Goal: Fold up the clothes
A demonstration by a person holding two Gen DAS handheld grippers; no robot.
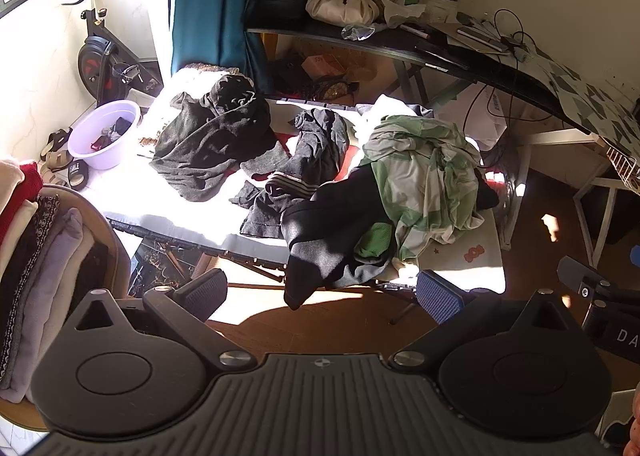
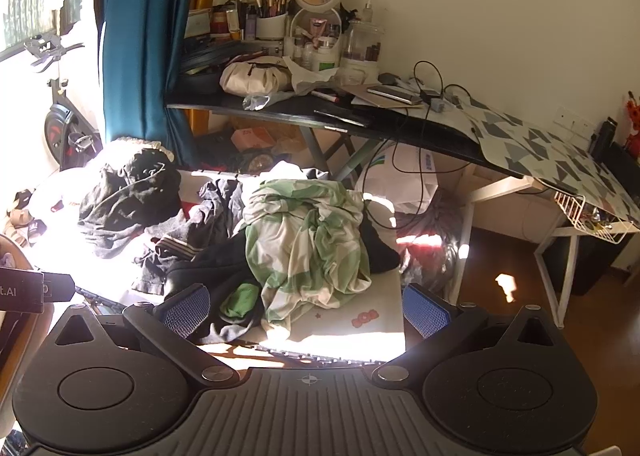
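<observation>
Both our left gripper (image 1: 320, 292) and right gripper (image 2: 306, 310) hang spread and empty; just ahead, the crumpled green-and-white garment (image 2: 308, 232) needs pinching at one edge, clear of the black garment (image 1: 332, 240) beneath.

Materials and finish, both wrist views.
Left gripper (image 1: 322, 292) and right gripper (image 2: 306, 310): matt black plastic, ribbed housing, blue textured fingers (image 2: 424, 314), bright metal pivot screws. Green-white sheet (image 1: 424, 184): thin, smooth, crumpled cloth. Dark garment (image 1: 212, 136): soft matt knit. Basin (image 1: 105, 134): smooth lilac plastic. Desk top (image 2: 280, 112): glossy black.
</observation>
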